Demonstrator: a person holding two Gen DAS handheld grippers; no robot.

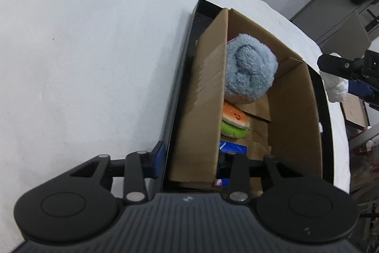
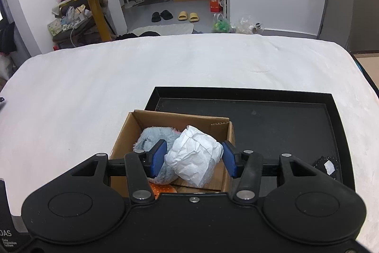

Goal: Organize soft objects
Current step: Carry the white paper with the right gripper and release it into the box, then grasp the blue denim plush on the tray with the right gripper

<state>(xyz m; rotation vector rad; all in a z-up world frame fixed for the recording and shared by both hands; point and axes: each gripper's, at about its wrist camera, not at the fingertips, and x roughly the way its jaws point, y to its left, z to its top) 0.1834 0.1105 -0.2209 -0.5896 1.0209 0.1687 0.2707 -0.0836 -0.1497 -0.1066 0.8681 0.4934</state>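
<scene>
box: brown cardboard box (image 2: 132, 134) sitting in the near-left corner of a black tray (image 2: 284, 125); tray's on a white fluffy cover (image 2: 118, 77) spread over the table; top flaps open

inside the box: fuzzy light-blue plush (image 1: 248, 68) at the far end, leaning on the left wall; plush burger (image 1: 234, 122) with an orange bun and green layer just behind it; something blue, a packet maybe (image 1: 233, 148), nearest the camera, can't really make it out

right gripper (image 2: 193, 158): blue pads squeezing a crumpled white paper wad (image 2: 194, 155) on both sides, so it's pinching that; wad hangs right over the open box, next to the blue plush; from the left wrist view you can see that gripper (image 1: 350, 77) off to the right past the tray rim with the white wad (image 1: 334, 84) in it

left gripper (image 1: 193, 158): straddling the box's left wall; one blue pad (image 1: 160, 158) is outside the box by the tray edge, the other finger is down inside; looks like it's clamping the cardboard wall but the inner pad is hidden, so honestly can't tell if it's actually gripping

tray extras: a small dark scrap with a white bit (image 2: 328, 166) lying in the near-right part of the tray, well apart from the box
</scene>
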